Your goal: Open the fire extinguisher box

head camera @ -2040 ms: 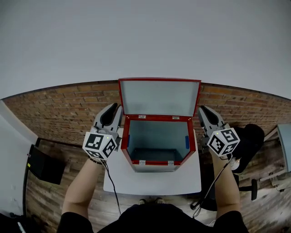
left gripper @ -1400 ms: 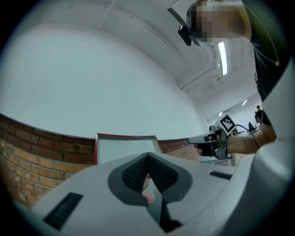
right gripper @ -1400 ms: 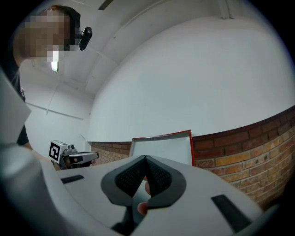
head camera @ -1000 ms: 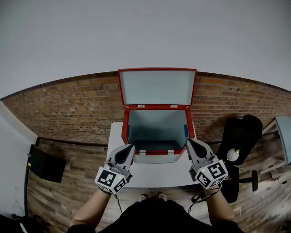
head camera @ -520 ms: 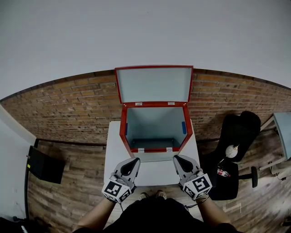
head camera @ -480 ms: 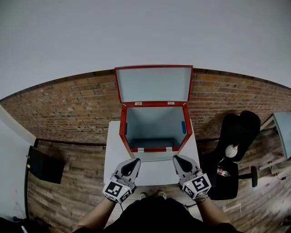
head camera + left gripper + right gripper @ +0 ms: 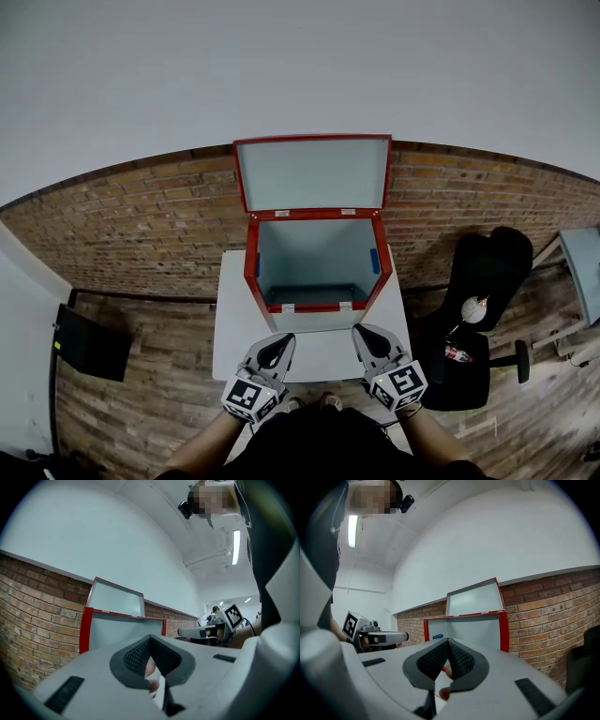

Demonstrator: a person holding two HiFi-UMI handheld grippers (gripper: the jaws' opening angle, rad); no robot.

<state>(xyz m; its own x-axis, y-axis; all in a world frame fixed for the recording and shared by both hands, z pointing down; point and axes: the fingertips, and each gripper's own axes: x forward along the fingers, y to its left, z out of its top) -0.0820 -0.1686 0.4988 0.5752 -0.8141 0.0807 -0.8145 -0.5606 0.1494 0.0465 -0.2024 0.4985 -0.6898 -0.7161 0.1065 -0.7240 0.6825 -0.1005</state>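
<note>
- Fire extinguisher box [image 7: 314,264] is standing at the far end of the white surface [image 7: 234,319], against the brick wall [image 7: 141,225]. Its lid [image 7: 312,173] is standing upright, and grey walls and a blue patch [image 7: 374,261] are showing inside.
- Your left hand-held gripper [image 7: 280,341] and right hand-held gripper [image 7: 360,334] are hovering over the surface's near part, just short of the box front, jaws pressed together, gripping nothing.
- Each gripper view is catching the other gripper alongside; only the head view is showing the black chair [image 7: 487,272] at your right.
- Narrow strips of bare surface are flanking the box.
</note>
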